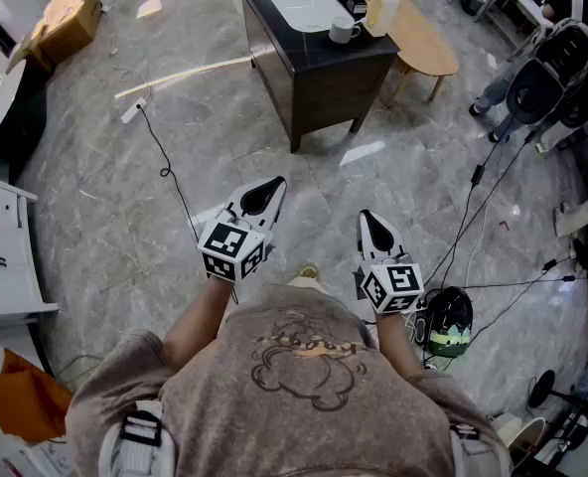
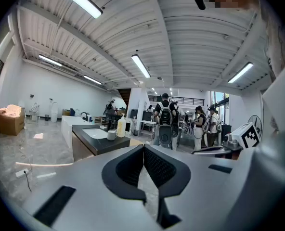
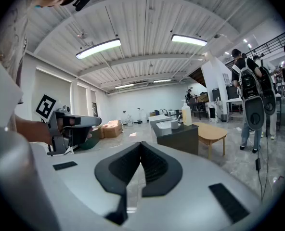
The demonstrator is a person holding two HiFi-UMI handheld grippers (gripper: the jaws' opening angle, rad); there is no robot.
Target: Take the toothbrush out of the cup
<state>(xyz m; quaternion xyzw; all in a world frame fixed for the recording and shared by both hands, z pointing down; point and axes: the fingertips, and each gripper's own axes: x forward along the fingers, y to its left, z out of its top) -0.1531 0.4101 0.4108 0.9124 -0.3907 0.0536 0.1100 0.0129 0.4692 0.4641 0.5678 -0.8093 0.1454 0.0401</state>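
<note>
A white cup [image 1: 342,31] stands on a dark sink cabinet [image 1: 319,68] far ahead across the floor, next to a soap bottle [image 1: 381,10]. The cup also shows small in the left gripper view [image 2: 111,135] and the right gripper view [image 3: 174,124]. At this distance I cannot make out a toothbrush in it. My left gripper [image 1: 274,182] and right gripper [image 1: 368,215] are held side by side close to my body, pointing toward the cabinet. Both have their jaws shut with nothing between them [image 2: 143,147] [image 3: 141,143].
A low wooden table [image 1: 423,33] stands right of the cabinet. Cables [image 1: 165,157] trail over the grey stone floor, and a green-and-black helmet-like object [image 1: 445,321] lies at my right. A cardboard box [image 1: 66,18] is far left, white shelving [image 1: 6,266] at the left, people at the far right.
</note>
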